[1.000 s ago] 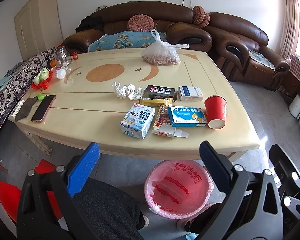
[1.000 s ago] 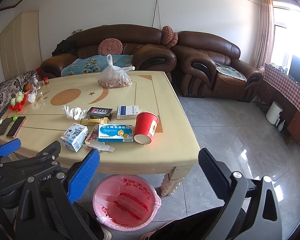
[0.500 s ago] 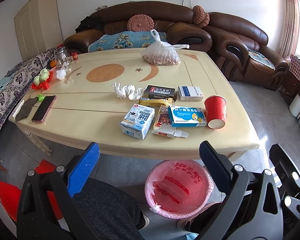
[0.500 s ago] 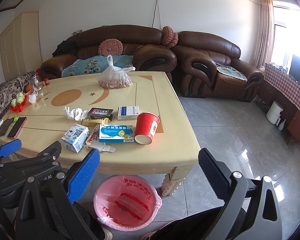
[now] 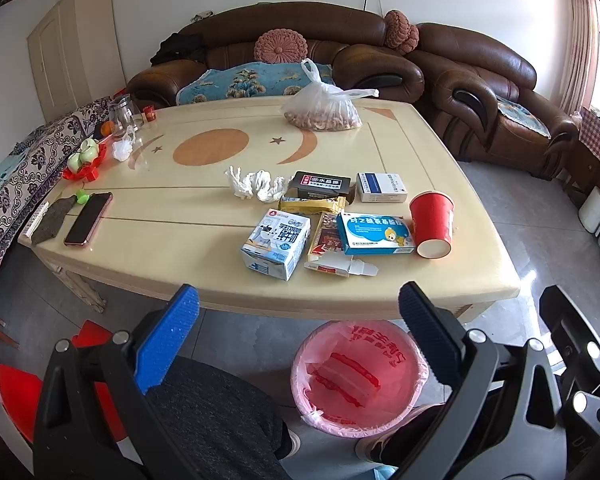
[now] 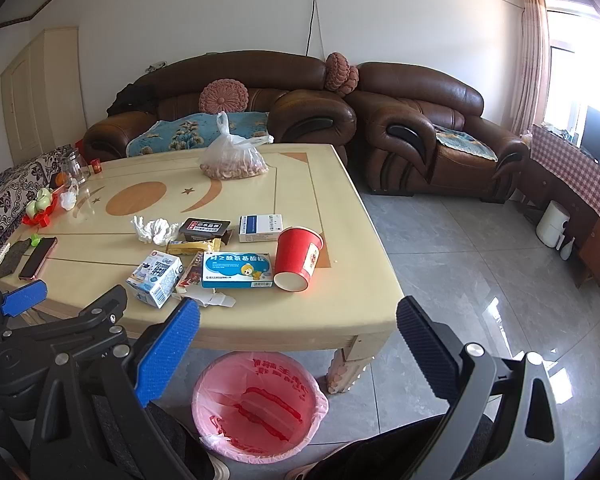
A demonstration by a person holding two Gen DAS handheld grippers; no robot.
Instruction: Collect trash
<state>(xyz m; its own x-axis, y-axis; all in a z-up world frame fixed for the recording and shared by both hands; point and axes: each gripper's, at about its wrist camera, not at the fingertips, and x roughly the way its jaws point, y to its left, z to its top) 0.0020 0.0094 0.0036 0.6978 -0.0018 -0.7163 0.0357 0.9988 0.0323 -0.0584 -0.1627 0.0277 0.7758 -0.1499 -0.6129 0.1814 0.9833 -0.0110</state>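
Both grippers, left [image 5: 298,312] and right [image 6: 298,326], hover empty, fingers spread, just short of the counter [image 5: 172,240]. Bin [image 5: 358,376] sits under its near edge, handy for dropping the cup [image 5: 432,224] and boxes [image 5: 374,234].

both wrist views toward table [image 5: 180,240]

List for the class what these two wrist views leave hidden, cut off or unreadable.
- Bin: near rim hidden behind the right finger, left wrist view.
- Red-brown packet: mostly covered by the blue box, right wrist view.
- Table: legs mostly hidden beneath its top.
- Box lettering: too small to read.
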